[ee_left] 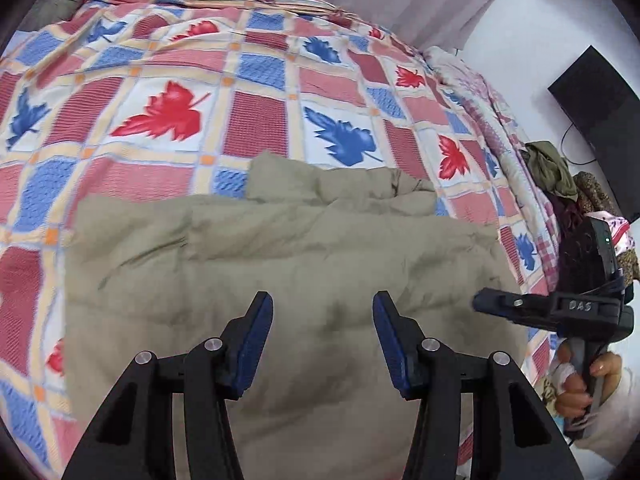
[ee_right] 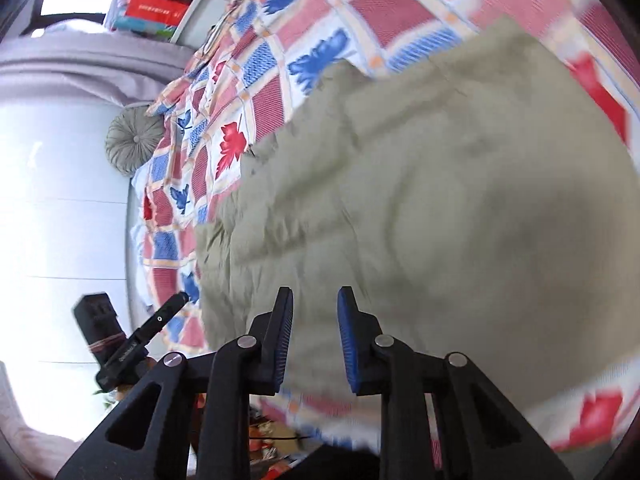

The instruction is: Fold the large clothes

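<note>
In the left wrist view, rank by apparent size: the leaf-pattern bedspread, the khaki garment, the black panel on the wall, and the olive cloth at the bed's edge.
1. leaf-pattern bedspread
2. khaki garment, enlarged by nearness
3. black panel
4. olive cloth

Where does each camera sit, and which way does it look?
Left wrist: on the left claw, looking down over the khaki padded garment on the leaf-patterned bedspread; the right claw and a hand show.
Right wrist: on the right claw, tilted; the left claw shows.
Shared: garment, bedspread.
</note>
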`<state>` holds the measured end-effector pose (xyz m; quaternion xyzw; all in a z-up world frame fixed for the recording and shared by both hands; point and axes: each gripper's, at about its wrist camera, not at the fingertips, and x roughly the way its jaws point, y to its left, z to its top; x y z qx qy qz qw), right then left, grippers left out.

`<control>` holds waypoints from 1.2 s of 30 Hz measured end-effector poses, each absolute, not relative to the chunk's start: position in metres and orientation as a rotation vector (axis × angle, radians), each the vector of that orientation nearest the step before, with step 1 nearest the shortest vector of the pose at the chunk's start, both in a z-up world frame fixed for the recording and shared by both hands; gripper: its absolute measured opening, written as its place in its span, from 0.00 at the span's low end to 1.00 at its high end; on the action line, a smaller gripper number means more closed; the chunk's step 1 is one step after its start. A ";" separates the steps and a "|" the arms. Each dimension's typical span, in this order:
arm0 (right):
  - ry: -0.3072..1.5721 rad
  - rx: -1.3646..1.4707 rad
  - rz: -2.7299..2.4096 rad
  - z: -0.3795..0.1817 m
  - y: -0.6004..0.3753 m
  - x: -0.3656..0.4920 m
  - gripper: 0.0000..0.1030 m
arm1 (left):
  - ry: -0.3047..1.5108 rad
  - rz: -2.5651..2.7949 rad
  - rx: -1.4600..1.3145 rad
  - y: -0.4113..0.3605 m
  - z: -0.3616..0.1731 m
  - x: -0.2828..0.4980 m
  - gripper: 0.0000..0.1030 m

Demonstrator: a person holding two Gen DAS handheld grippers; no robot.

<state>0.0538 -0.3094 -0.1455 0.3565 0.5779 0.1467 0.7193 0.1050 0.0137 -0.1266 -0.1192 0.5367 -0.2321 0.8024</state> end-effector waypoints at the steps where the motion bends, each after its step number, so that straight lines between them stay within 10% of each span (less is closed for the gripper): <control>1: 1.270 0.755 0.330 -0.144 -0.302 0.065 0.23 | 1.143 -0.493 -0.247 0.001 -0.133 0.123 0.52; 7: 1.272 0.598 0.317 -0.184 -0.250 0.130 0.22 | 1.206 -0.367 -0.167 -0.033 -0.208 0.170 0.52; 10: 1.311 0.593 0.266 -0.219 -0.254 0.141 0.00 | 1.214 -0.393 -0.169 -0.022 -0.210 0.173 0.51; 21: 1.230 0.529 -0.098 -0.204 -0.386 0.130 0.00 | 1.193 -0.025 -0.298 0.114 -0.223 0.191 0.52; 36: 1.244 0.657 -0.205 -0.241 -0.420 0.147 0.04 | 1.248 0.049 -0.215 0.106 -0.232 0.205 0.52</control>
